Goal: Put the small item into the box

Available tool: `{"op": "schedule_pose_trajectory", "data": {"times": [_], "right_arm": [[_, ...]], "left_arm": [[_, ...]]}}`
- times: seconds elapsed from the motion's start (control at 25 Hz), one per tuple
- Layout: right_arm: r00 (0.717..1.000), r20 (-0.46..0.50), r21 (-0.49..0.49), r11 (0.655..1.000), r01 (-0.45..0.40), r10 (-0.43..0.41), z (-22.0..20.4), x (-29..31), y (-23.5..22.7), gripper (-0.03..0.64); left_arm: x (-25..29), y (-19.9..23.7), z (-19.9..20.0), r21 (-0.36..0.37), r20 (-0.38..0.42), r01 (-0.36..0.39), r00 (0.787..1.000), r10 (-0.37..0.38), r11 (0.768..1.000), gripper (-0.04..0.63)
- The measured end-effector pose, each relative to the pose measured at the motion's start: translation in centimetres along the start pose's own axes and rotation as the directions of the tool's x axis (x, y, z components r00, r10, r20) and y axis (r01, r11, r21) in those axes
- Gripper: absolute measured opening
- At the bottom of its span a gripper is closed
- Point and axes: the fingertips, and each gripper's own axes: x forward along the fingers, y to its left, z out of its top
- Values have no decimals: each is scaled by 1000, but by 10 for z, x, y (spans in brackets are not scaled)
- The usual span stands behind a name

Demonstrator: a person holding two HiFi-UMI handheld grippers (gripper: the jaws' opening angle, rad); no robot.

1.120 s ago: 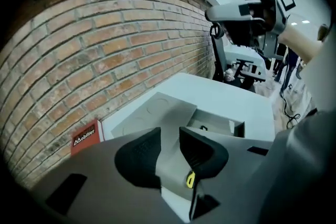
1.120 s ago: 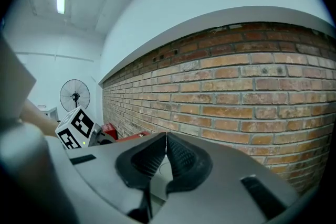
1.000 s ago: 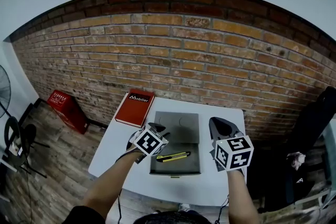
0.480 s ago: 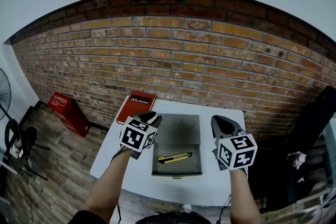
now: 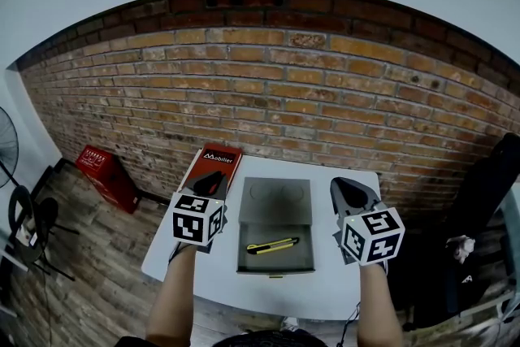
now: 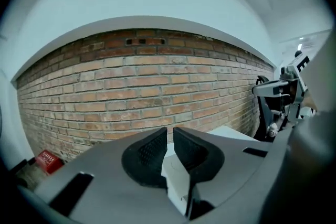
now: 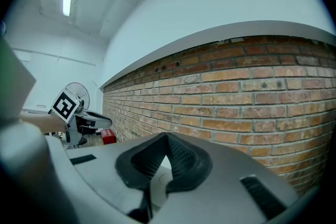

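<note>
Left hand-held gripper (image 5: pixel 213 180) hangs over the left side of the counter (image 5: pixel 268 292), empty, its jaws closing to a narrow gap. Right hand-held gripper (image 5: pixel 348 188) is at the right side, jaws pressed together on nothing. Between them sits the open grey box (image 5: pixel 276 270). The small yellow item (image 5: pixel 272 245), seemingly a cutter, lies inside it at a slight angle. A red book (image 5: pixel 223 158) is at the far left corner. Brick wall (image 5: pixel 325 93) stands behind.
</note>
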Motion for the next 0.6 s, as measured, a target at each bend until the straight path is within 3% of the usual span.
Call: {"op": "schedule_pose_trajectory", "data": {"times": [0.12, 0.36, 0.6], "right_arm": [[1000, 6, -3, 1000, 6, -6, 1, -1, -1, 20], [1000, 10, -3, 1000, 9, -9, 1, -3, 0, 20], [1000, 6, -1, 1000, 11, -11, -1, -5, -2, 20]], "left_arm": [[-8, 3, 4, -23, 26, -19, 999, 20, 1000, 46], [-8, -12, 5, 39, 27, -16, 1000, 15, 999, 37], [-5, -19, -1, 40, 12, -7, 1000, 7, 999, 35]]}}
